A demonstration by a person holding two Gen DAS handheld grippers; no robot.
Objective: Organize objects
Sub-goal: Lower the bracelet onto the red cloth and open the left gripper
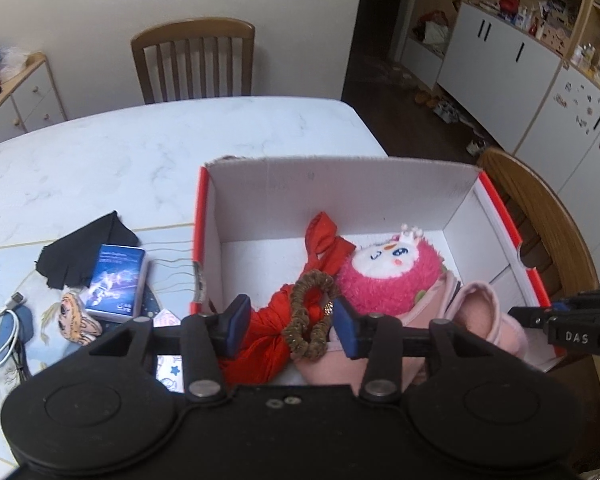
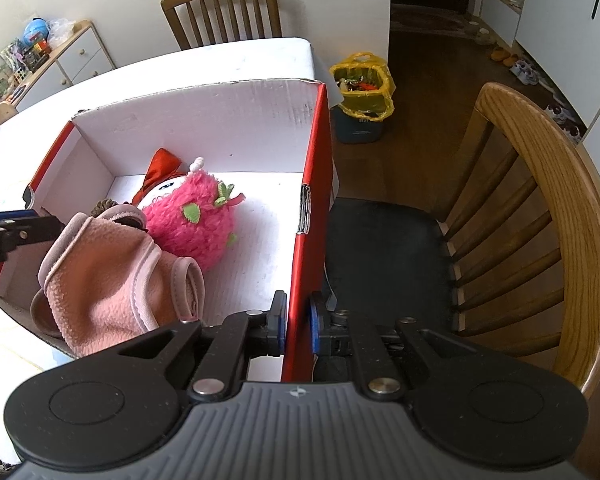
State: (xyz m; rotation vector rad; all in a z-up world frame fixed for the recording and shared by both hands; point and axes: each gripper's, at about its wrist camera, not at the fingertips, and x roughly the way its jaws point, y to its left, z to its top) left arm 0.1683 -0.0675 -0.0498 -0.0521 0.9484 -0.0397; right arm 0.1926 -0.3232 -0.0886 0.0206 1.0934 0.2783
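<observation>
A red cardboard box with a white inside stands on the white table. In it lie a pink plush toy, a red cloth, a pink fleece garment and a brown scrunchie. My left gripper is open above the box, its jaws either side of the scrunchie, which rests on the red cloth. My right gripper is shut on the box's right wall; it also shows at the left wrist view's right edge.
Left of the box on a printed mat lie a black cloth, a blue packet, a cartoon charm and a white cable. Wooden chairs stand behind the table and at the right. A yellow-lined bin is on the floor.
</observation>
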